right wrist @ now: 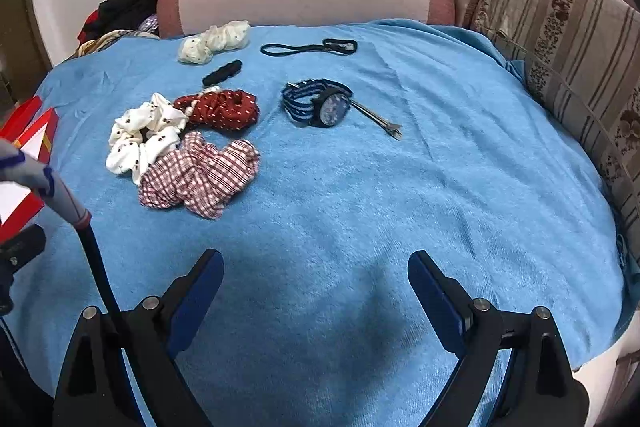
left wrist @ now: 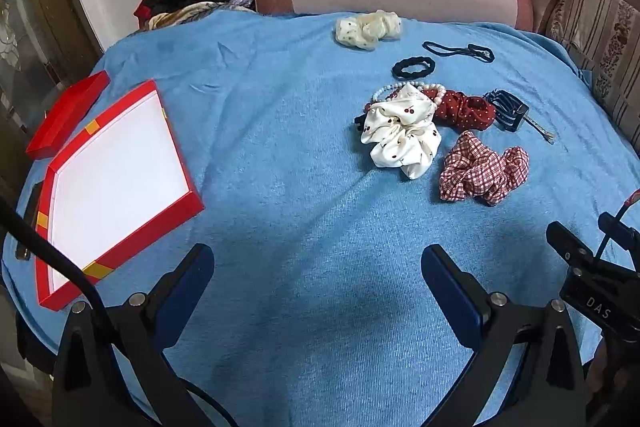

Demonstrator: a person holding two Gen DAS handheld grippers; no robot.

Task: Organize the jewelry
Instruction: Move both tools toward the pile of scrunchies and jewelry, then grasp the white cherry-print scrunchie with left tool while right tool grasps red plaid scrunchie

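Nothing is sitting in the red box [left wrist: 116, 183] yet; its white floor is showing bare, so the sorting looks unstarted. The box is lying at about 9 o'clock on the blue cloth [left wrist: 304, 211], with what looks like its lid [left wrist: 66, 115] just beyond it.

Everything to be sorted is waiting toward 1–2 o'clock in the left wrist view:
- cherry-print scrunchie [left wrist: 402, 133] overlapping a pearl bracelet [left wrist: 404, 89] and a red dotted scrunchie [left wrist: 464, 109]
- checked scrunchie [left wrist: 482, 169] just beside them
- striped-band watch [right wrist: 318, 103] with a thin metal pin [right wrist: 378, 123] touching it
- black hair ties [right wrist: 308, 47] and a cream scrunchie [right wrist: 214, 42] near the far edge, 12 o'clock

Left gripper [left wrist: 318, 267] is hovering low over bare cloth, jaws spread wide, holding nothing. Right gripper [right wrist: 316, 271] is doing likewise, jaws apart and empty, well short of the pile.
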